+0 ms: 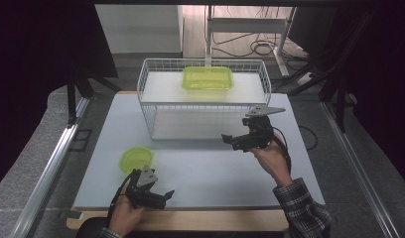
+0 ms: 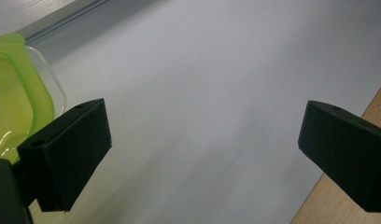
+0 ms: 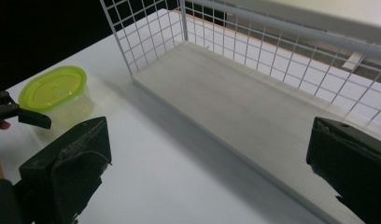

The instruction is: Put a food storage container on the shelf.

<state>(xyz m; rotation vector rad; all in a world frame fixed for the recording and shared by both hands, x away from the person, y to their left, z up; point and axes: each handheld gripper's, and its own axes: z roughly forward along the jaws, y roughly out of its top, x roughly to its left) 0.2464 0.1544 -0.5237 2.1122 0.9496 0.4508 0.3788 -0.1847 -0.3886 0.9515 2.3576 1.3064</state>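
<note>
- Left hand-held gripper [image 1: 167, 194]: low over the counter's [image 1: 205, 168] near edge, jaws wide apart, nothing between them.
- Right hand-held gripper [image 1: 229, 140]: just before the white wire rack [image 1: 151, 106], jaws fully spread, empty.
- Oval green-lidded container [image 1: 136, 158]: on the counter, just beside the left hand-held gripper.
- Rectangular green container [image 1: 208, 78]: on the rack's top shelf.

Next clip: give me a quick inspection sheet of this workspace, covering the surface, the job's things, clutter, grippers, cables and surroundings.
Surface: white table, wooden front edge.
Job's things: oval green-lidded tub on the table near the left gripper; rectangular green container on the upper shelf of the white wire rack; lower shelf bare.
Clutter: nothing seen.
Grippers: left gripper open, holding nothing, beside the tub; right gripper open, holding nothing, in front of the rack.
Cables: one trails from each gripper; more on the floor behind the table.
Surroundings: dark curtains, metal rails, white frame at the back.
</note>
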